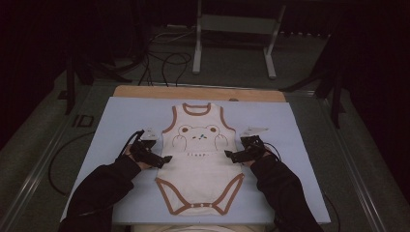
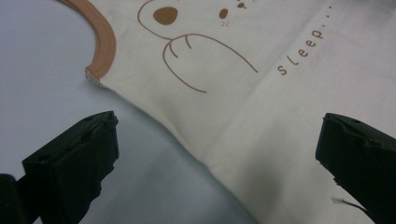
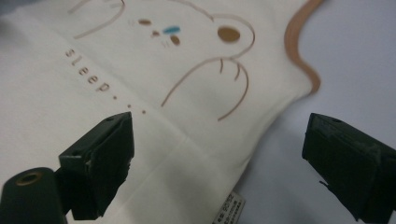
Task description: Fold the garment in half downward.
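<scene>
The left gripper (image 1: 167, 158) is released, its two jaws spread wide and straddling the left side edge of one bodysuit (image 1: 199, 159). In the left gripper view one jaw sits over the surface (image 2: 42, 70) and the other over the cloth. The right gripper (image 1: 227, 155) is likewise released, its two jaws wide apart across the suit's right side edge, just above a small side label (image 3: 229, 210).

The bodysuit lies flat and face up at the middle of the pale blue surface (image 1: 121, 116), neck toward the far edge. It is cream with brown trim, one bear face on the chest, and the word "sleep" (image 2: 301, 52) followed by dots. Three snaps (image 1: 200, 205) show along the crotch hem. Two dark sleeves (image 1: 104, 186) come in from the near edge, one on each side of the suit.
</scene>
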Tool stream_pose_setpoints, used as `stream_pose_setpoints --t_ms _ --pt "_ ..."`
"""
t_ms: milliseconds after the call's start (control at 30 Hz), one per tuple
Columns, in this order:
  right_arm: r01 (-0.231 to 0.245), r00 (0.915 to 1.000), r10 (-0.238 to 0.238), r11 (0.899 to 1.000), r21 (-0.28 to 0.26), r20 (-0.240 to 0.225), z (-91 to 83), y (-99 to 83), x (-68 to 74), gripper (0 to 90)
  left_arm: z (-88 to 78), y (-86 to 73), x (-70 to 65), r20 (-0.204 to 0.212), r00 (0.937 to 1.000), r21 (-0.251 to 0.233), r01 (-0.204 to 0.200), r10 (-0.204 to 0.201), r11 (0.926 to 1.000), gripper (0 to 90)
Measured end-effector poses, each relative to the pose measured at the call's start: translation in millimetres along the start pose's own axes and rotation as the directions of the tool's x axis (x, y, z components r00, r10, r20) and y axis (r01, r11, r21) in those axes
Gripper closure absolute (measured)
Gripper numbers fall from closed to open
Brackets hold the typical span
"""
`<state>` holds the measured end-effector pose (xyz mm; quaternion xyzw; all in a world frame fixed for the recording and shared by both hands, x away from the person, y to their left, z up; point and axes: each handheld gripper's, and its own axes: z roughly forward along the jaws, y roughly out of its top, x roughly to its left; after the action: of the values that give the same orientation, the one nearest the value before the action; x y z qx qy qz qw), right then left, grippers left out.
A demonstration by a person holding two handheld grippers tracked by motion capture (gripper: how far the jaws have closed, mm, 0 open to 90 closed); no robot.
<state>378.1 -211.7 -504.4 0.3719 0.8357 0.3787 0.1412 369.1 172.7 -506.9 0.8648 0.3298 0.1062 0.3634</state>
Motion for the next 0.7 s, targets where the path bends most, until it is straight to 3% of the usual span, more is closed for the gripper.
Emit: stream_pose_setpoints --t_ms 200,533,700 --pt "-0.017 0.9997 0.016 0.999 0.036 0.017 6.8 -1.7 -4.8 20.0 4.3 -0.7 -0.4 -0.001 1.0 0.038 -0.009 0.009 0.9992 2.4" --pt "-0.016 0.9993 0.013 0.996 0.09 0.036 14.6 -4.1 -8.4 45.8 9.5 -1.3 3.3 -0.013 0.9997 0.048 0.02 -0.02 0.9987 25.5" --pt "0.009 0.9992 -0.013 0.995 0.103 0.037 14.7 -4.4 -6.3 60.2 13.1 -2.5 3.8 -0.023 0.9997 0.06 -0.002 0.003 0.9982 40.0"
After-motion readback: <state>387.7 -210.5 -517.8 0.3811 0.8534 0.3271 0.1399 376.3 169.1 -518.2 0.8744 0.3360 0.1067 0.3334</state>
